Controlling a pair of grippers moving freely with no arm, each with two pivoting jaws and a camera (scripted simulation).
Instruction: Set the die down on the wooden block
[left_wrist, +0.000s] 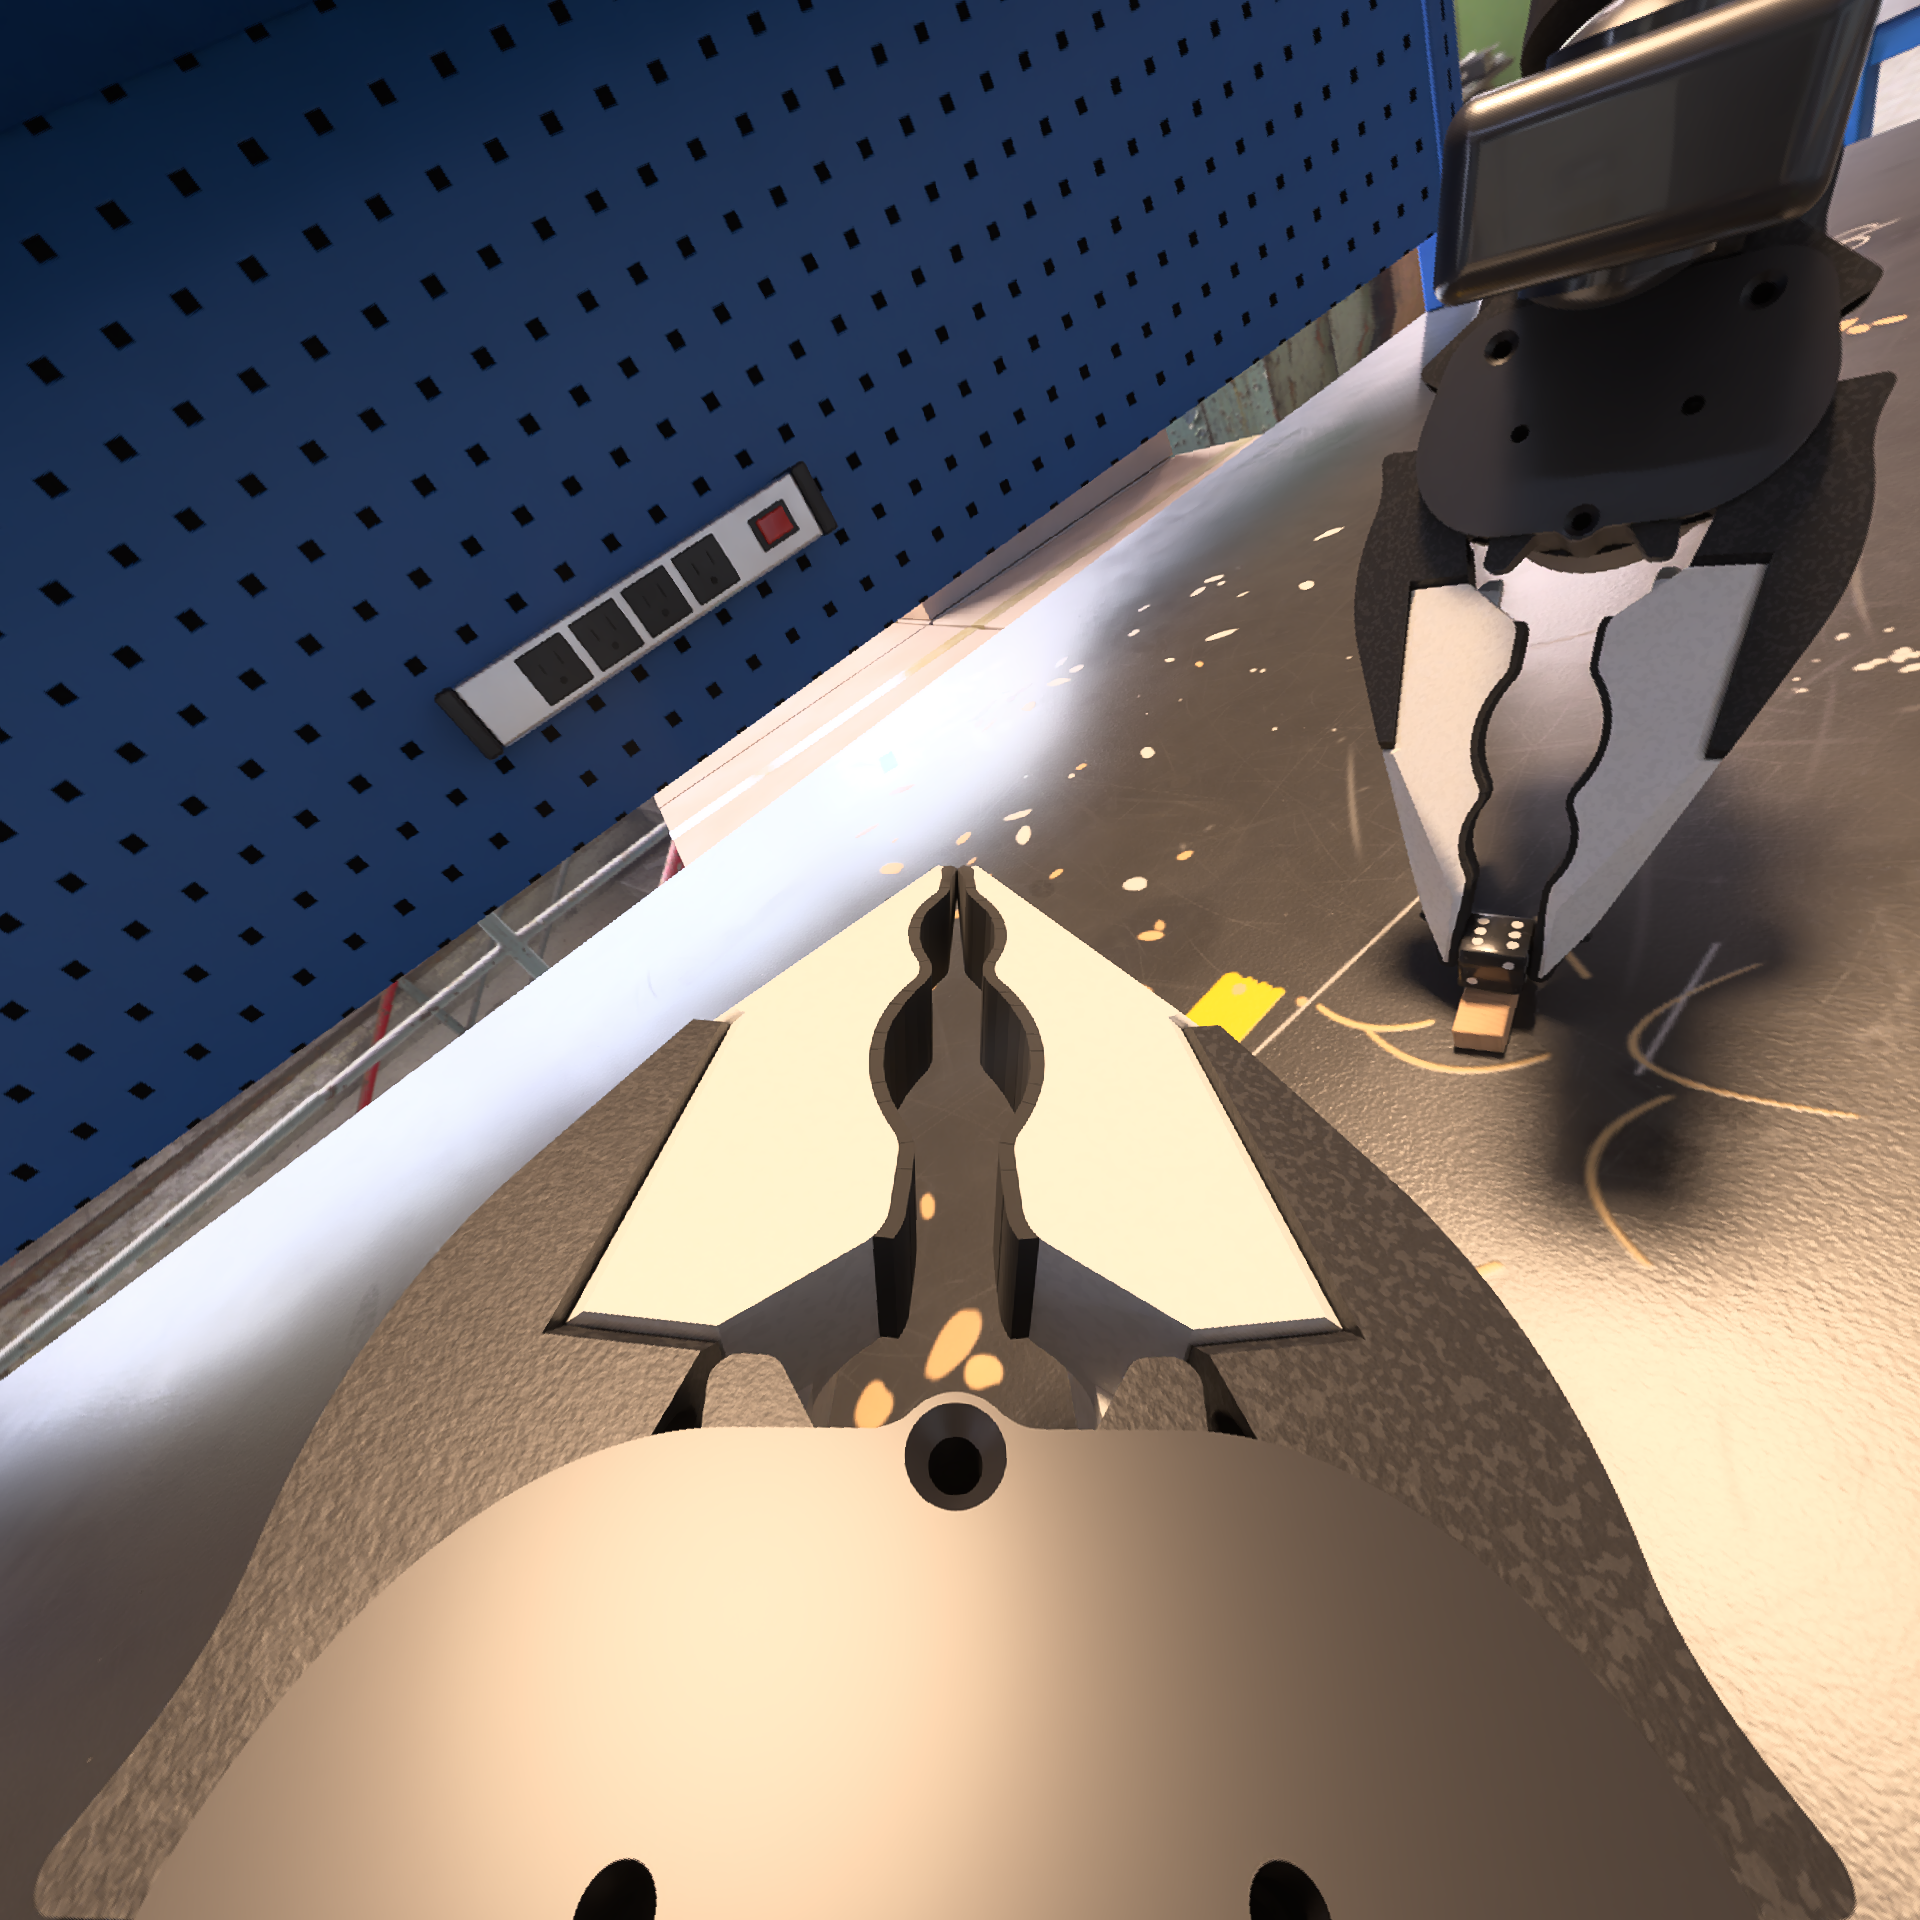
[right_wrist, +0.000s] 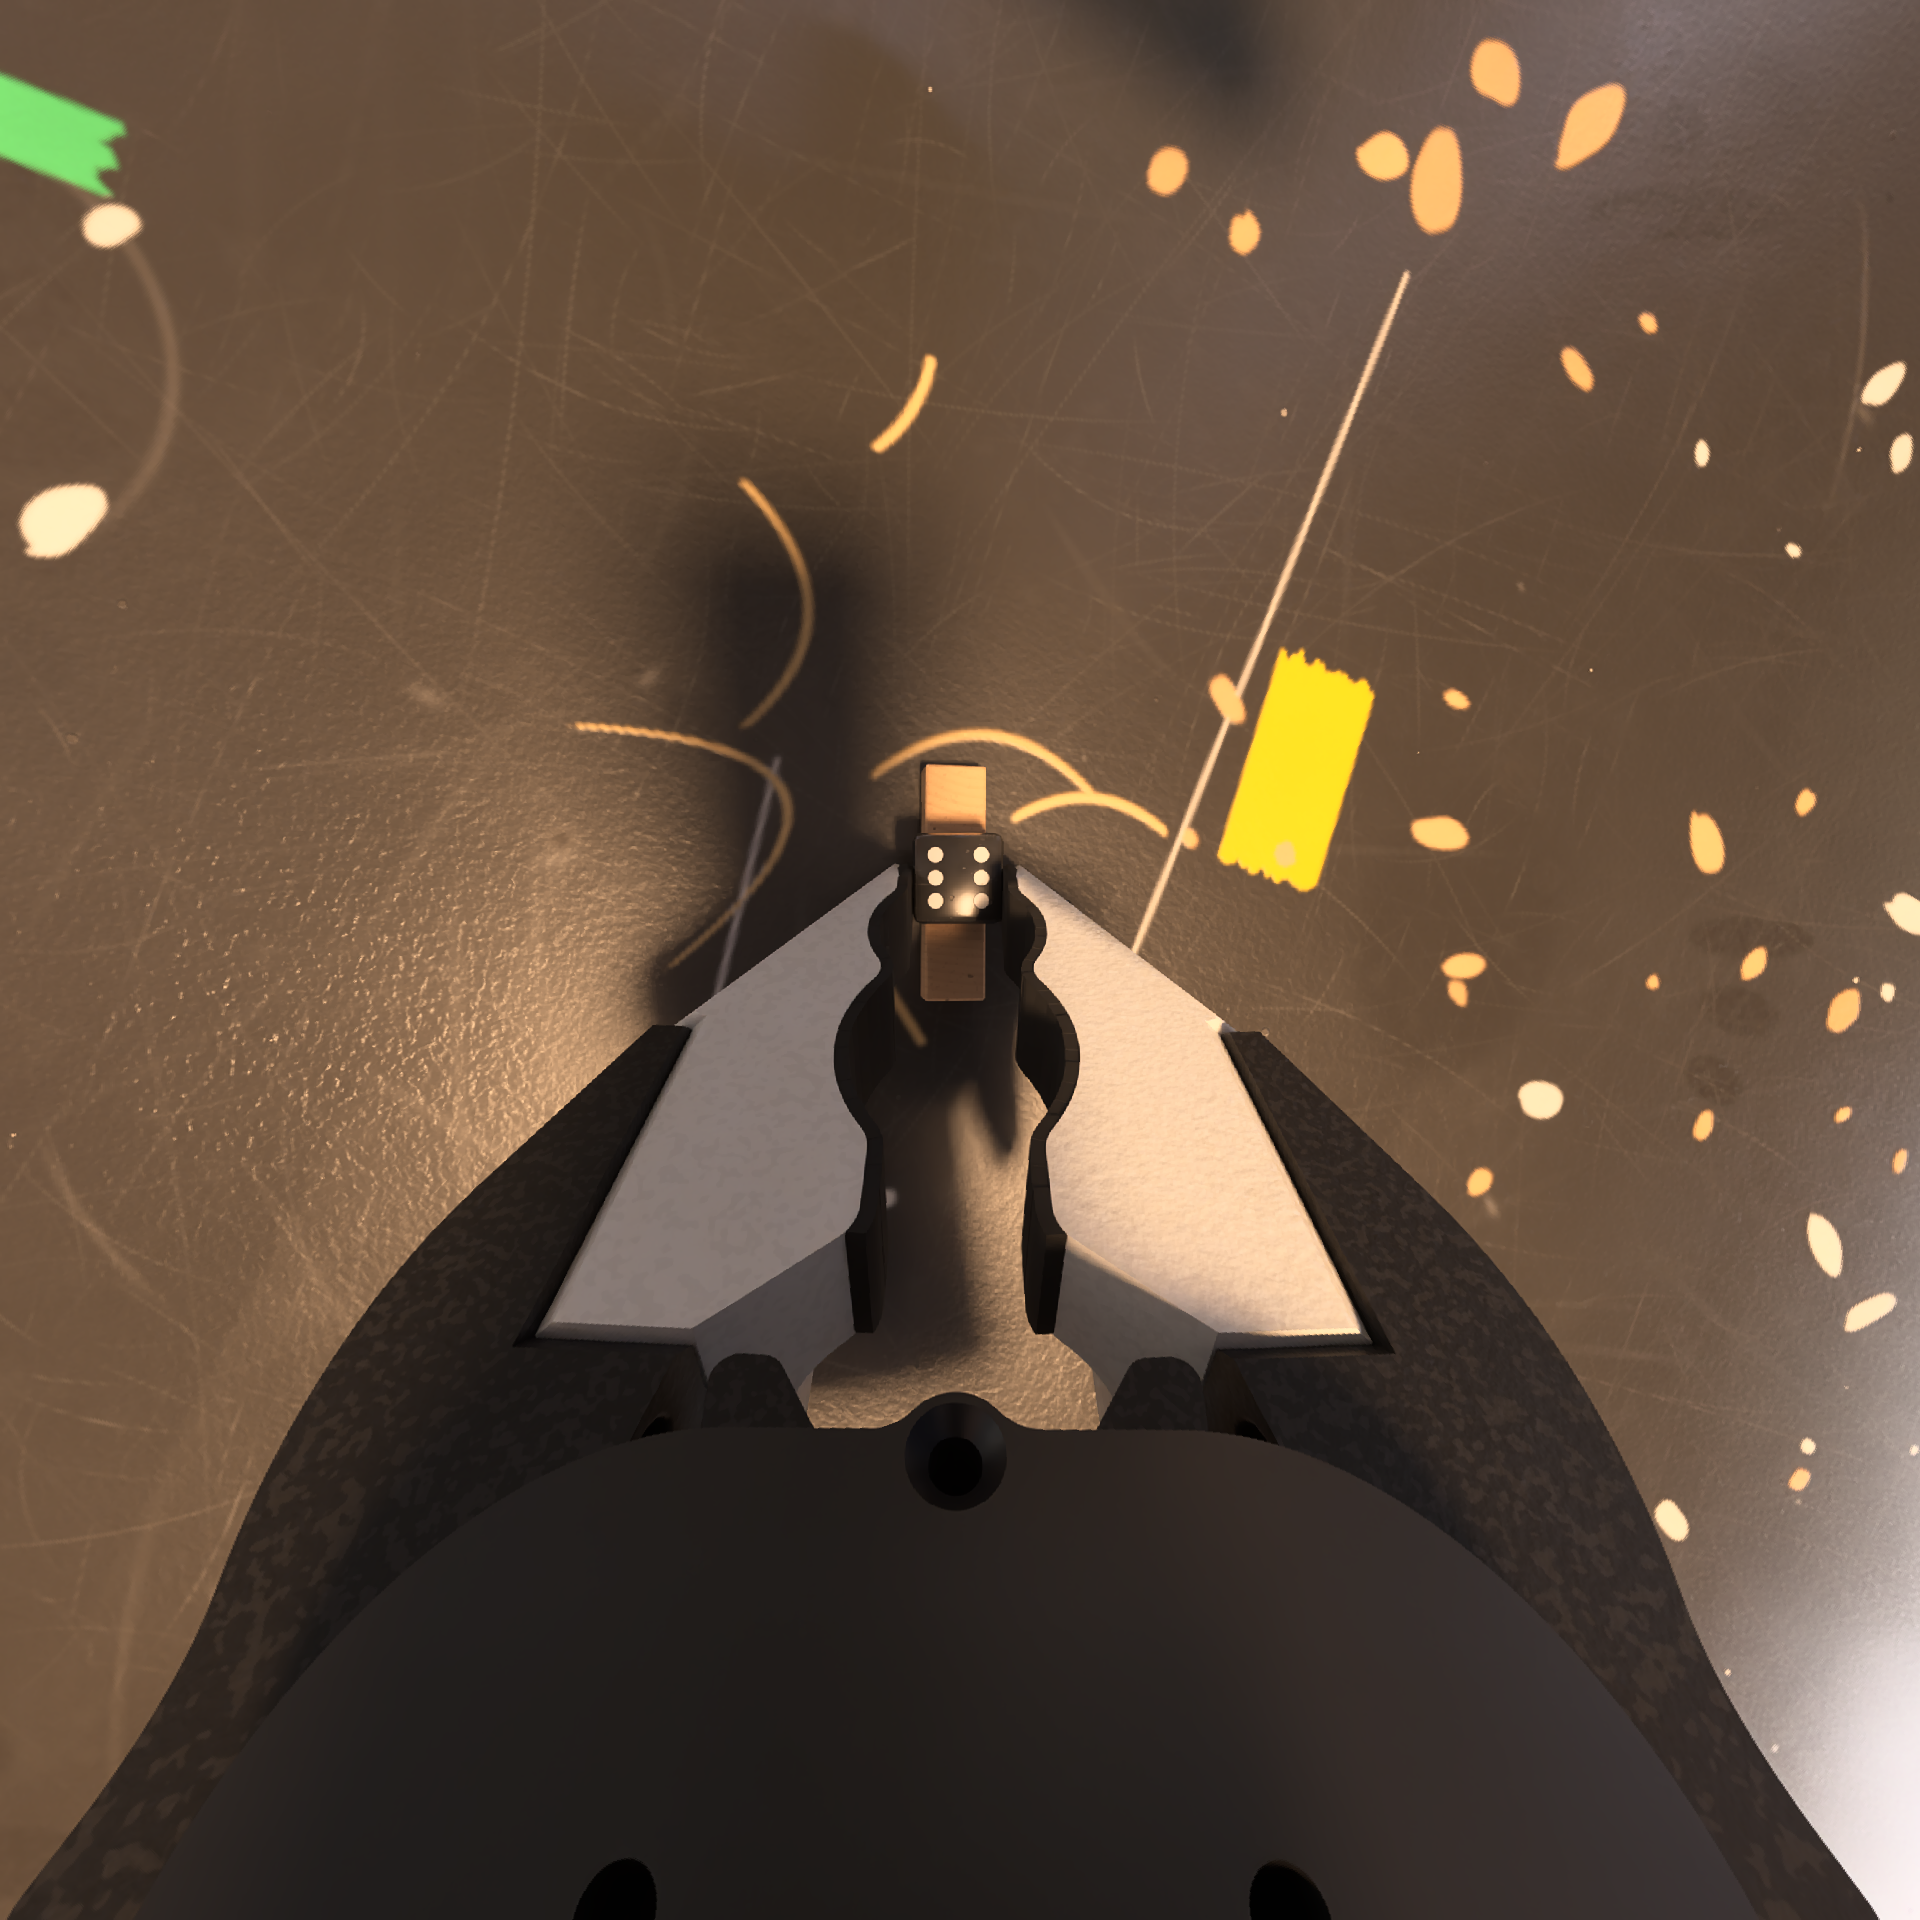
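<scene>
So your right gripper (right_wrist: 957, 883) was pointed pretty much straight down at the bench, with its jaws closed on the die (right_wrist: 957, 878), a little black cube with white pips, six of them facing the camera. The die sat right at the fingertips, directly over the wooden block (right_wrist: 953, 795), which was a small tan piece lying flat on the dark scratched worktop (right_wrist: 416, 935). From the right wrist view the block stuck out past the die on both the far and near side, so the die was over its middle. In the left wrist view the die (left_wrist: 1496, 948) looked like it was touching the top of the block (left_wrist: 1481, 1023), but I couldn't tell for sure whether there was a sliver of gap. Your left gripper (left_wrist: 957, 878) was well off to the side, jaws shut with nothing in them, tips pressed together, aimed toward the blue pegboard (left_wrist: 520, 364) with the power strip (left_wrist: 636, 613) on it. A strip of yellow tape (right_wrist: 1297, 771) lay on the worktop near the block, and a bit of green tape (right_wrist: 57, 130) sat farther off.
</scene>
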